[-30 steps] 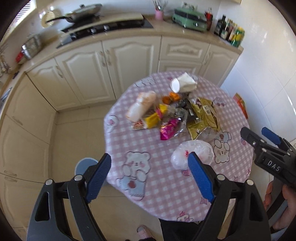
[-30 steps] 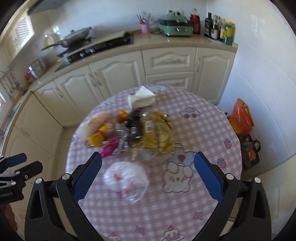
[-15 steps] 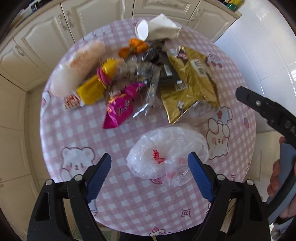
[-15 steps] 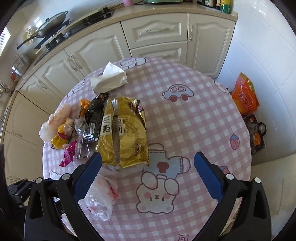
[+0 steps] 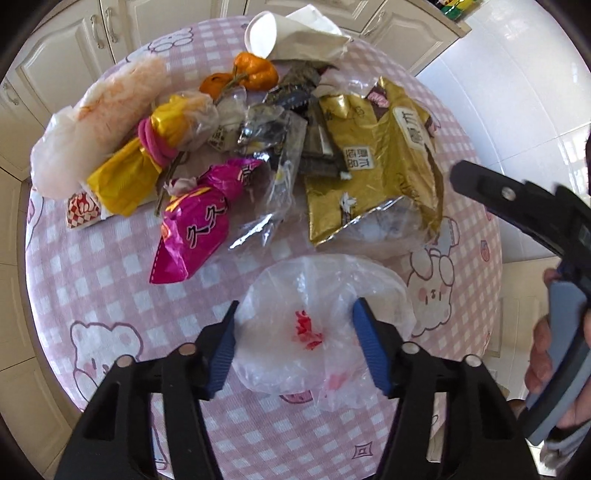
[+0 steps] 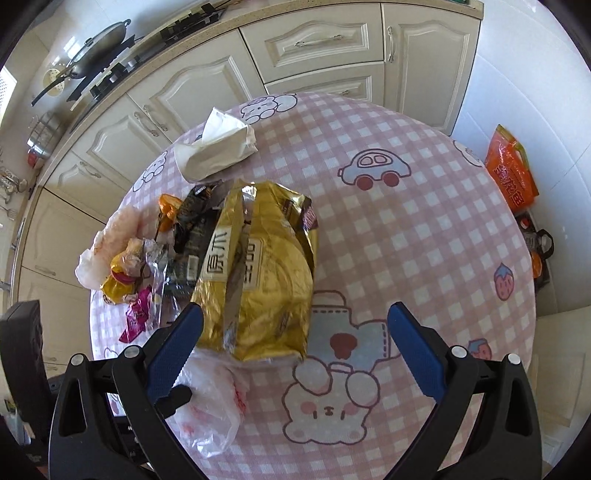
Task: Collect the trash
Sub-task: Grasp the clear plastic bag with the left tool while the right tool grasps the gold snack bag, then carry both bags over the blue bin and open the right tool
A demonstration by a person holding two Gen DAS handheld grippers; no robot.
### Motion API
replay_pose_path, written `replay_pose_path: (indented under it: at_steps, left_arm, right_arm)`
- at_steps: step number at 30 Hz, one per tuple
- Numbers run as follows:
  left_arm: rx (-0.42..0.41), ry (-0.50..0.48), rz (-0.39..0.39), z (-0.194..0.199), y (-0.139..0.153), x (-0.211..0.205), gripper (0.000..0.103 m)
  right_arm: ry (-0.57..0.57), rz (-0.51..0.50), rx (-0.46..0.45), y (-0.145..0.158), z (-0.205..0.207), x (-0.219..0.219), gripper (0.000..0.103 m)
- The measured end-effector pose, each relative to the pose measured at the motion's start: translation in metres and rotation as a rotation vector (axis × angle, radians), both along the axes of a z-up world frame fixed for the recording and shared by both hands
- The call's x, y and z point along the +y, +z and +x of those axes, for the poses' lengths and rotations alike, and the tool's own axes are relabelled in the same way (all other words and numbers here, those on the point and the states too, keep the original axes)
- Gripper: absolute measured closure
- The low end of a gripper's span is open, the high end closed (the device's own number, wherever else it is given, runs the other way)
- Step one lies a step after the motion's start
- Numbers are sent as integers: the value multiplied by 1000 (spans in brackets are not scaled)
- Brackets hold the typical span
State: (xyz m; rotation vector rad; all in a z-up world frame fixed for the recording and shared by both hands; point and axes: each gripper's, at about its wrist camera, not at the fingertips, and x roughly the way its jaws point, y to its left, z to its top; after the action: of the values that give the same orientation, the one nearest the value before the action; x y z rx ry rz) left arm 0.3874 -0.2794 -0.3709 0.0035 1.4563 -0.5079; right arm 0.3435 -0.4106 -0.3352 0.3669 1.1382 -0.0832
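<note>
The left gripper (image 5: 293, 341) hangs with its jaws spread on either side of the clear plastic bag (image 5: 321, 325), which lies near the near edge of the round table (image 6: 424, 229). The right gripper (image 6: 295, 354) is spread too, above the gold snack bag (image 6: 266, 280) at the table's middle. The step looks like taking the plastic bag; next the left jaws should pinch its crumpled film

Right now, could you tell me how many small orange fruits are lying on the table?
2: the larger orange fruit sits by the white tissue pack; the smaller orange fruit lies just left of it. Others may hide under wrappers.
</note>
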Motion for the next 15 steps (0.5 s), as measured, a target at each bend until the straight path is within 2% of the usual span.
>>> replay_pose_path:
  at_steps: [1,2,3,4,6,7,8,9,11,15]
  left_arm:
    - [-3,4,-11,0,4,3,53]
    - [-12,10,-22,-2,9,7,72]
    - [-7,15,-29,-2,14,10,77]
    - [0,24,-36,-1,18,15,77]
    - [-13,24,-28,-2,27,23,78]
    - [-22,23,-24,-3,32,25,78]
    - [-34,25,-21,-4,39,29,78]
    - [-38,28,-26,-5,44,33,79]
    - [-55,37,-33,-9,56,39,79]
    - [-91,69,-53,-16,71,55,79]
  right_arm:
    - [-1,12,4,-2,4,0,7]
    - [-1,22,9,-5,7,0,8]
    - [2,26,13,-6,10,1,13]
    - [10,28,21,-9,13,3,18]
    - [17,71,56,-18,18,4,41]
    - [11,106,79,-24,19,3,46]
    - [7,129,99,-28,19,2,59]
    - [3,132,119,-30,18,2,66]
    - [14,129,126,-28,14,2,74]
    - [21,83,110,-12,-2,-1,84]
